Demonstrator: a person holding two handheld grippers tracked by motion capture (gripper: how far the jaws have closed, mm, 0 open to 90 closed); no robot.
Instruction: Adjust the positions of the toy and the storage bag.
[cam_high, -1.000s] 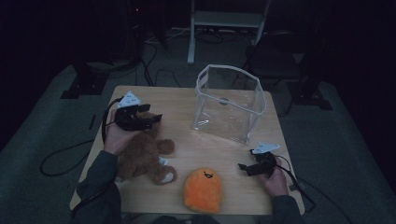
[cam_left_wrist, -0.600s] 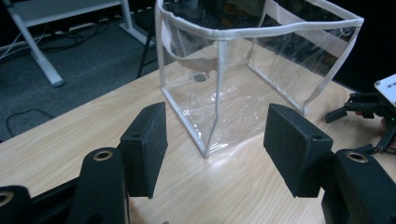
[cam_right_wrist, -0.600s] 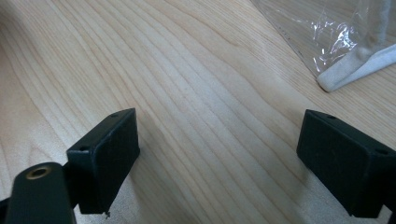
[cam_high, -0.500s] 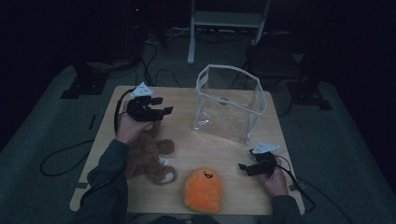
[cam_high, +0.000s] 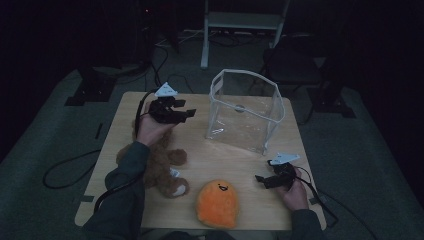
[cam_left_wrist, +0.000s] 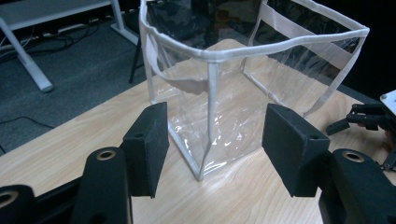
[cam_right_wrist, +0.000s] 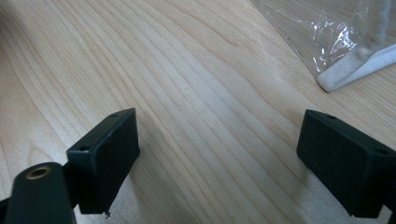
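A clear plastic bag (cam_high: 245, 112) with white trim stands open-topped at the far middle of the table; in the left gripper view the bag (cam_left_wrist: 210, 88) is close ahead. My left gripper (cam_high: 187, 114) hovers left of the bag and points at it. Its jaws (cam_left_wrist: 215, 135) are open, have just been closing a little, and have nothing between them. A brown teddy bear (cam_high: 162, 162) lies under my left forearm. An orange plush (cam_high: 217, 202) sits at the near edge. My right gripper (cam_high: 261, 179) rests low at the near right, open (cam_right_wrist: 219, 140) over bare wood, a bag corner (cam_right_wrist: 355, 70) just beyond.
The wooden table (cam_high: 120, 125) stands on grey carpet. Cables (cam_high: 65, 167) trail on the floor at the left. A white metal stand (cam_high: 245, 22) and dark equipment are behind the table. In the left gripper view the right gripper (cam_left_wrist: 369, 119) shows at the far right.
My left hand has moved from over the teddy bear away from the person and rightward, toward the bag. The right hand has not moved.
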